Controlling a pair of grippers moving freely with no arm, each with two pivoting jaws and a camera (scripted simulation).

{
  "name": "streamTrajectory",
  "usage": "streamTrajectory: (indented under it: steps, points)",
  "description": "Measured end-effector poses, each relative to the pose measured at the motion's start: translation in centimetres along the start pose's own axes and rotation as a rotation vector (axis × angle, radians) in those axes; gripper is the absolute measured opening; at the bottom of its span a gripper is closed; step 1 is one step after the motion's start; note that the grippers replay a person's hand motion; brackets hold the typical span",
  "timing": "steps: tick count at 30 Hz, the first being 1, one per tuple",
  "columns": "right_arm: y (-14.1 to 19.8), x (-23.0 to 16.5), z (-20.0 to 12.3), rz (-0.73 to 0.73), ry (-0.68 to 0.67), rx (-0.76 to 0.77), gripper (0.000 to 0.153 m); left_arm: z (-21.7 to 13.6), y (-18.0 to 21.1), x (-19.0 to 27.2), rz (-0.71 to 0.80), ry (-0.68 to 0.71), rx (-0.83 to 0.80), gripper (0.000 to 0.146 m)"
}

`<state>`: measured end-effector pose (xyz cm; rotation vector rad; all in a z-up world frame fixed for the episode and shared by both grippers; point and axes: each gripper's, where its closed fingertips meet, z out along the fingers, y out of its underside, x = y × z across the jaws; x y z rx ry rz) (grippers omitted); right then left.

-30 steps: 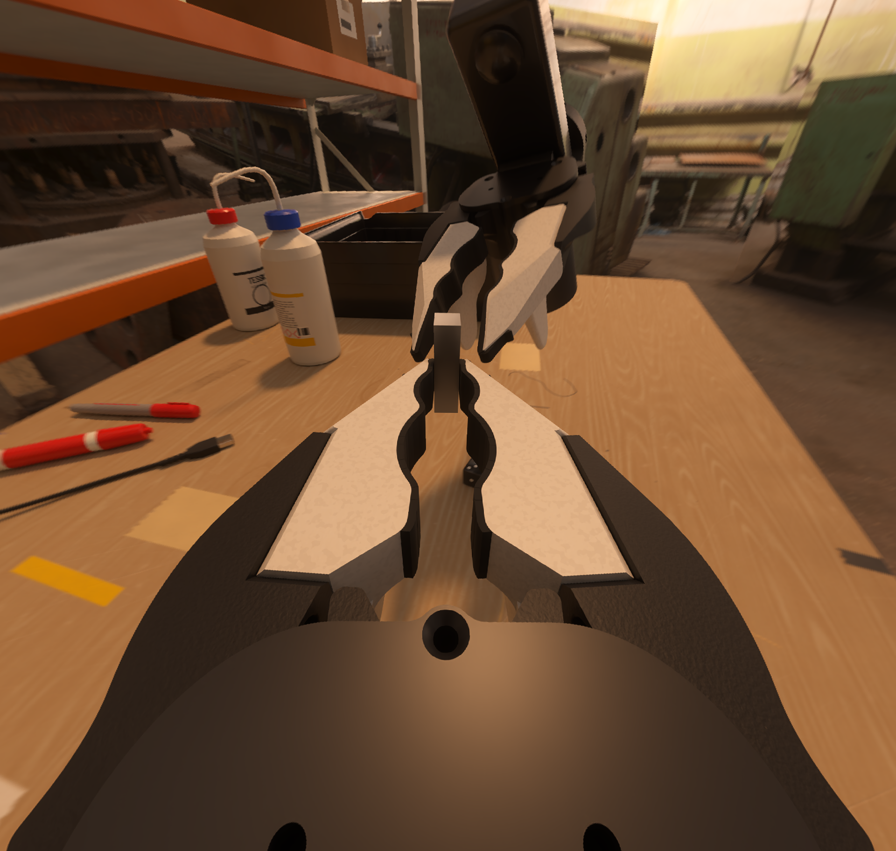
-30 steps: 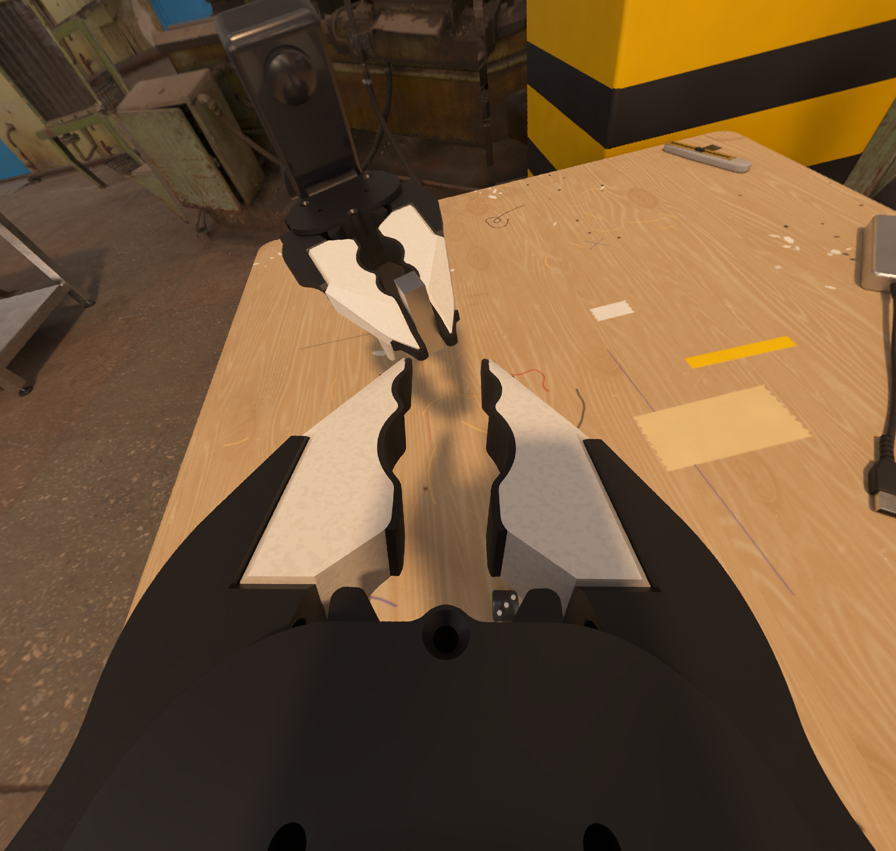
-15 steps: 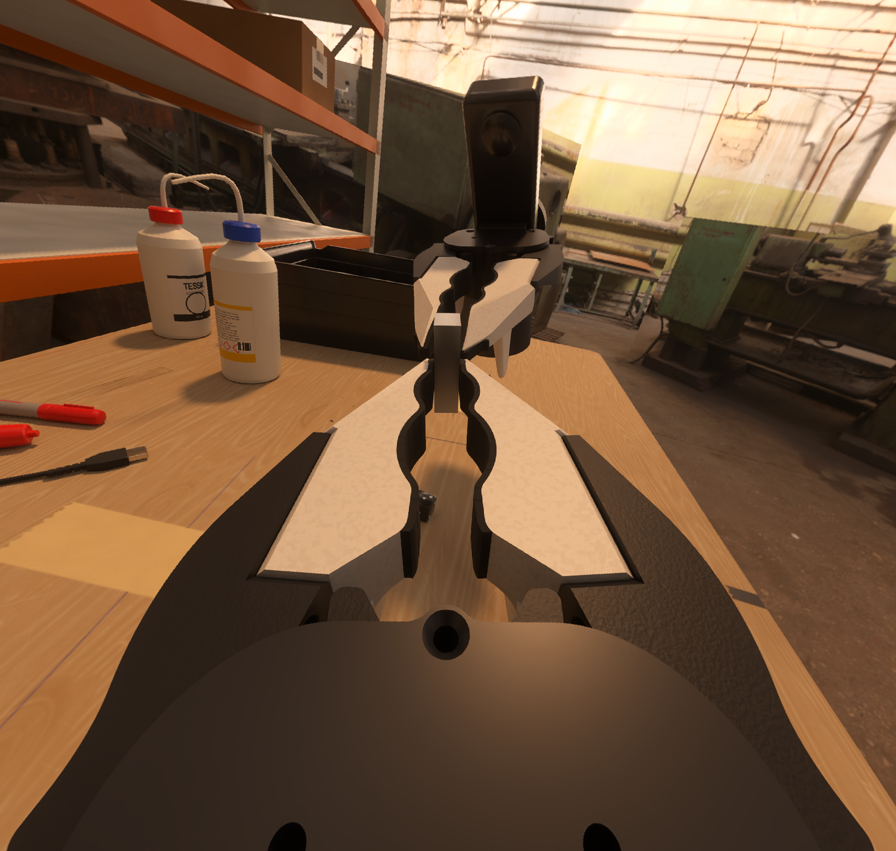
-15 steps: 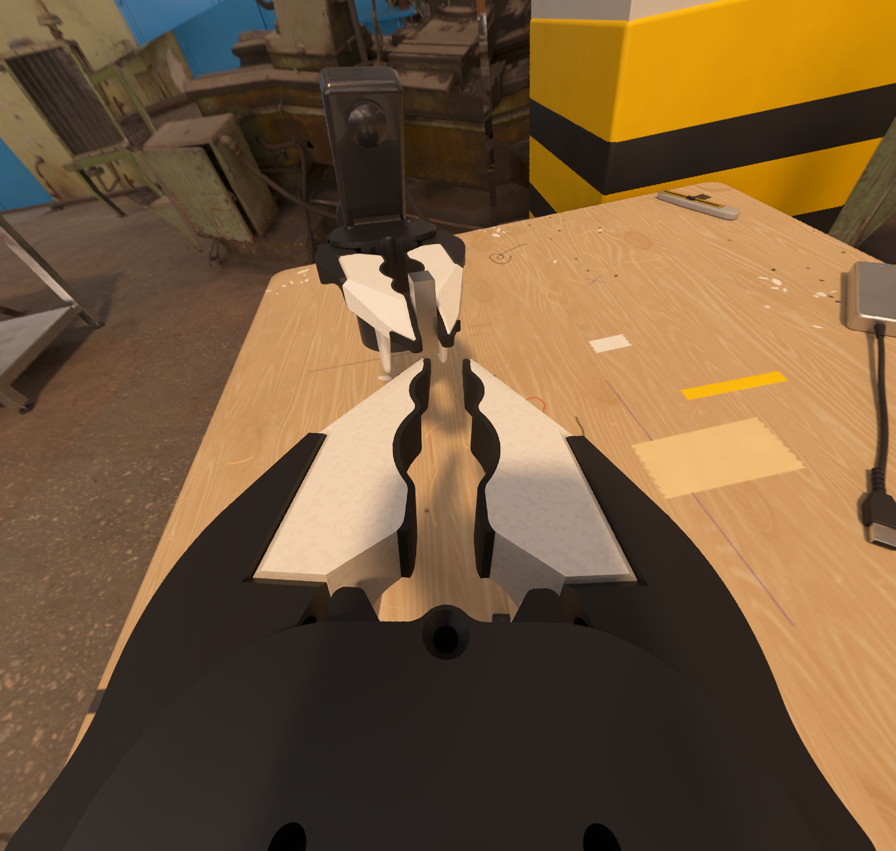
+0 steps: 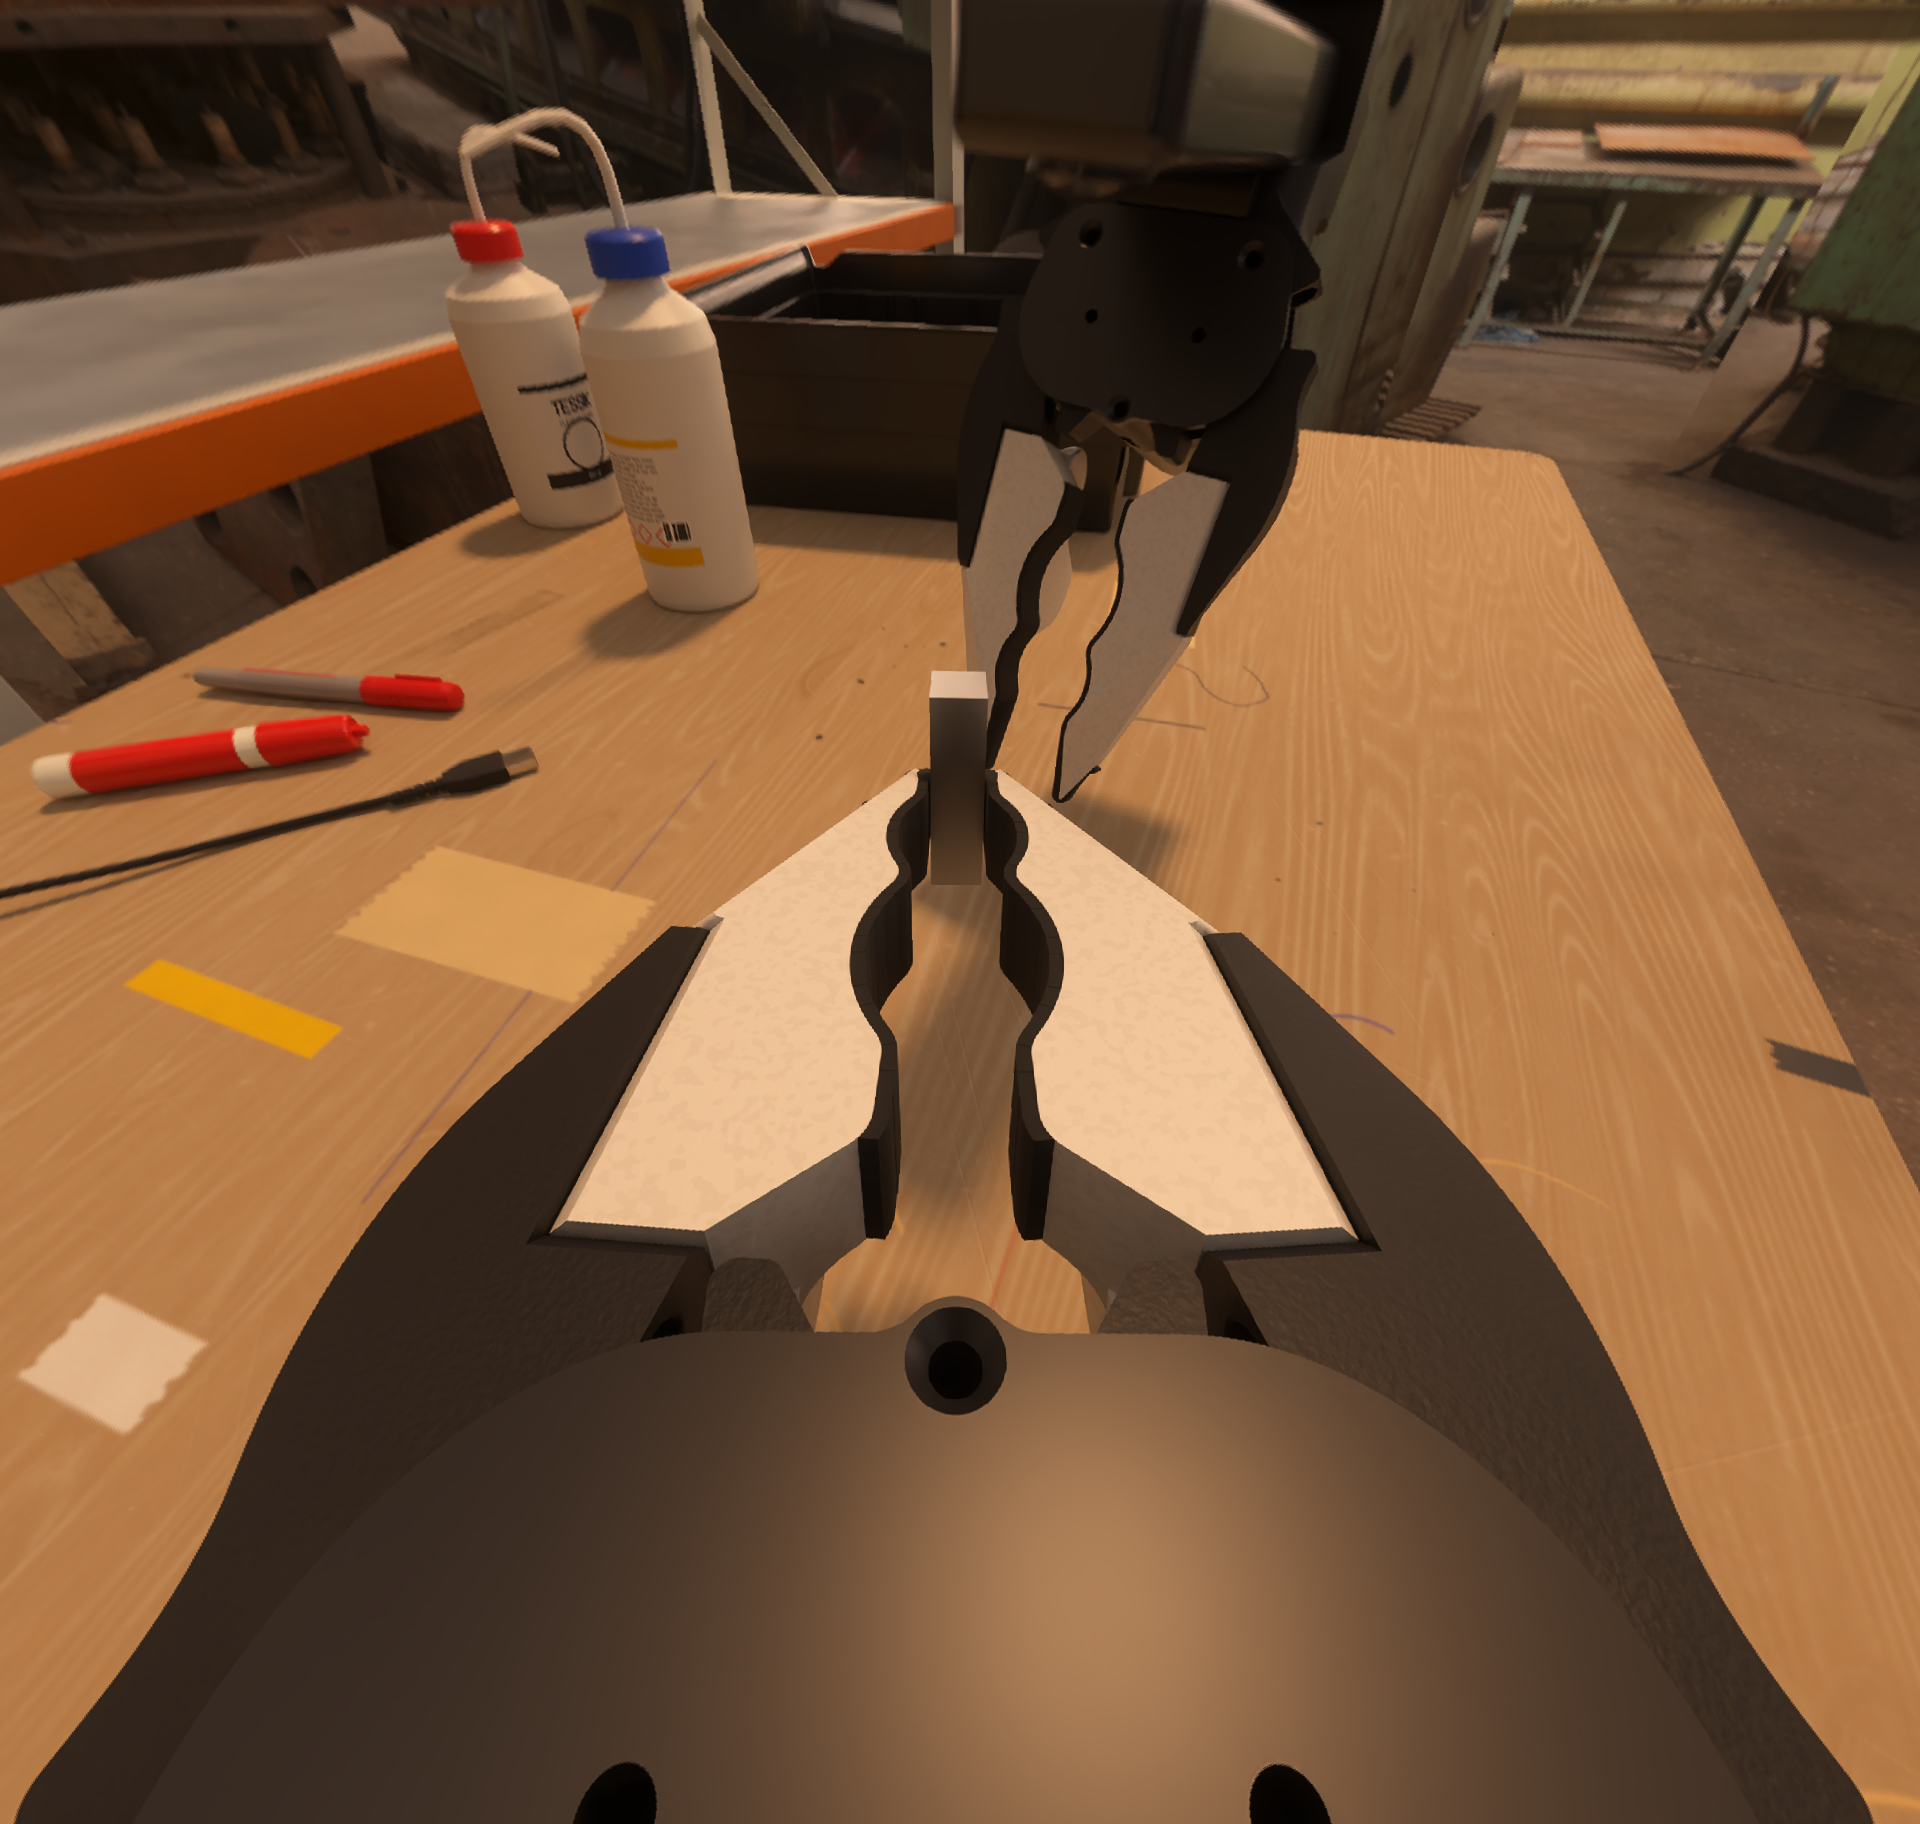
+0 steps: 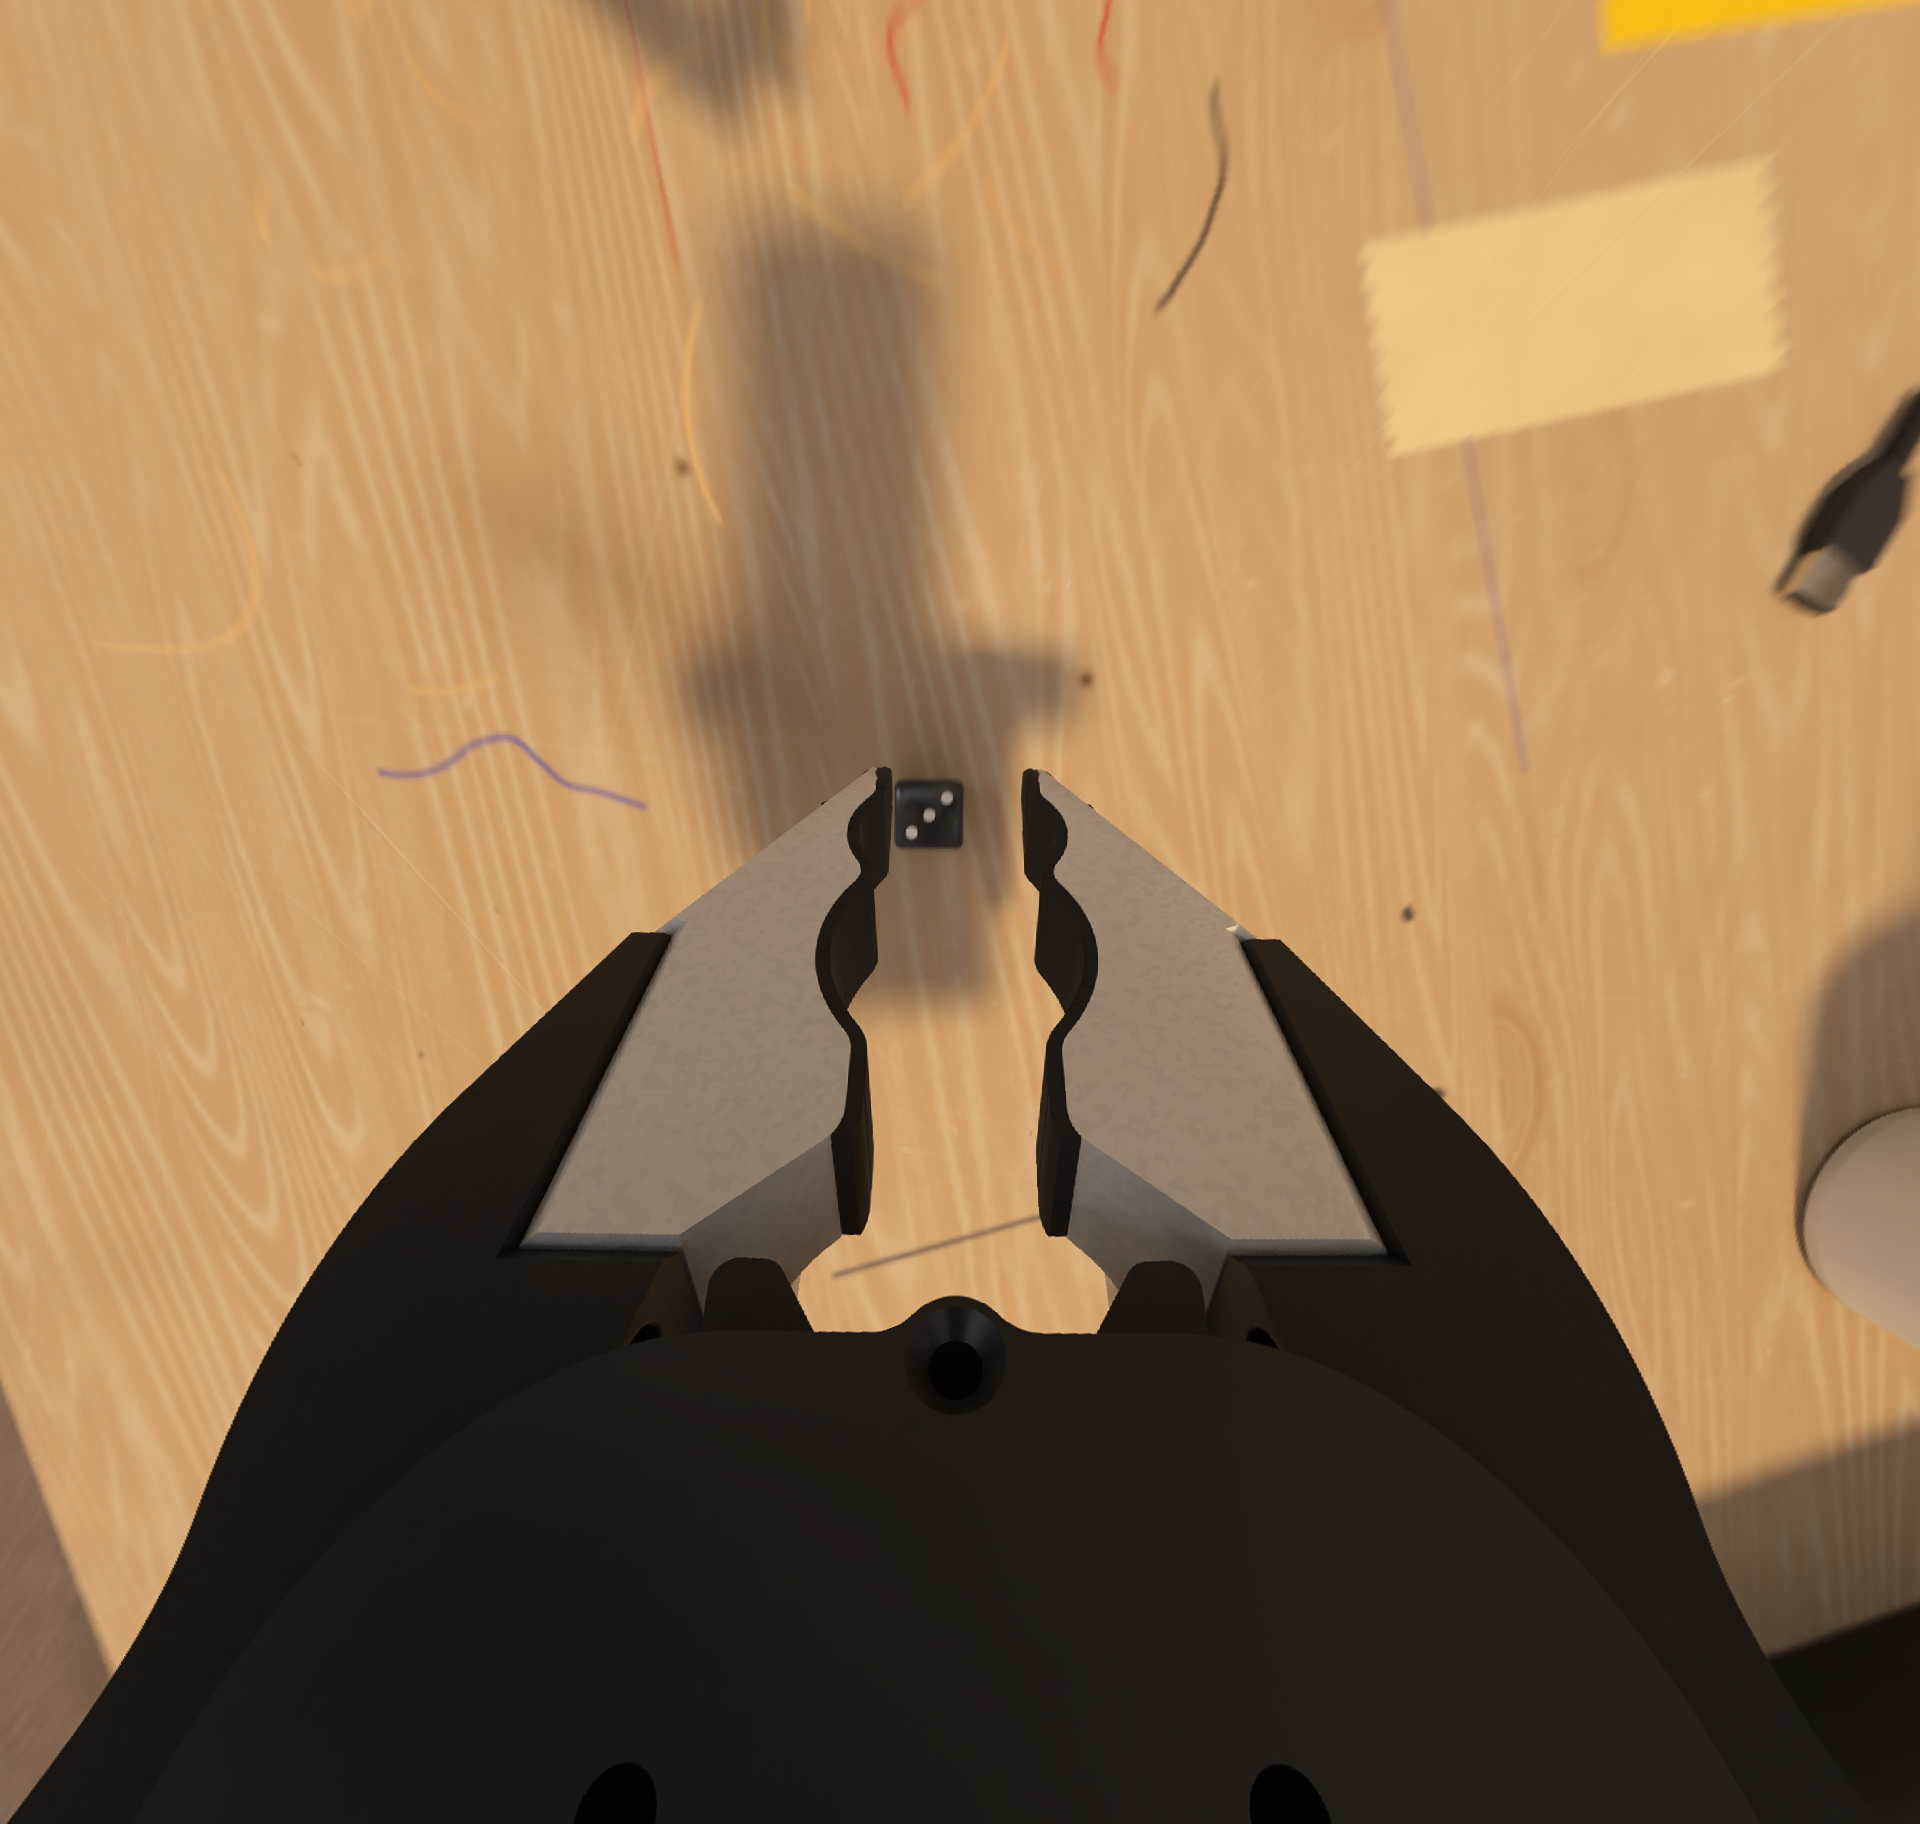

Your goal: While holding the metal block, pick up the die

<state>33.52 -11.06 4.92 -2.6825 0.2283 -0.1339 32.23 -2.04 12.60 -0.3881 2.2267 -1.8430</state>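
My left gripper [image 5: 956, 787] is shut on a small grey metal block [image 5: 957, 777] that stands upright between its fingertips, above the wooden table [image 5: 1455, 839]. My right gripper [image 6: 956, 803] is open and points straight down at the table [image 6: 416, 424]. A small black die [image 6: 928, 814] with white pips lies on the wood between its fingertips, close to the left one. In the left wrist view the right gripper [image 5: 1039, 766] hangs tips-down just beyond the block; the die is hidden there.
Two white squeeze bottles [image 5: 665, 444], a black bin [image 5: 862, 392], red markers [image 5: 197, 756] and a USB cable [image 5: 457, 777] lie to the left of the left gripper. An orange-edged shelf [image 5: 208, 444] borders that side. Tape patches [image 6: 1569, 304] and a cable plug [image 6: 1849, 527] lie to the right of the die.
The right gripper has tilted to point straight down and come close to the table, with the die now between its open fingertips. The left gripper still holds the block and looks lower.
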Motion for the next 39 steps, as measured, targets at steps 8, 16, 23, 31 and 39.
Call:
streamTrajectory:
  steps: [8, 16, 23, 31, 39]
  points:
    - [2.3, -0.7, 1.7, 0.0, -0.053, -0.183, 0.022, 0.2, 0.8, 0.3, -0.01, 0.019, -0.038, 0.009]
    - [2.5, -1.4, 2.7, 0.056, -0.117, -0.201, 0.016, 0.5, 1.3, 0.5, -0.002, 0.016, -0.066, 0.009]
    - [1.3, -2.0, 1.5, 0.022, -0.161, -0.092, 0.016, 0.2, 1.0, 0.5, 0.003, 0.018, -0.059, 0.009]
    - [-1.0, -4.0, 2.6, -0.253, -0.136, -0.081, 0.016, -0.5, 0.8, 0.1, 0.011, -0.002, -0.053, 0.009]
    - [-2.6, -4.9, 4.4, -0.355, -0.136, -0.079, 0.016, -1.3, 0.9, -0.1, 0.012, -0.015, -0.048, 0.009]
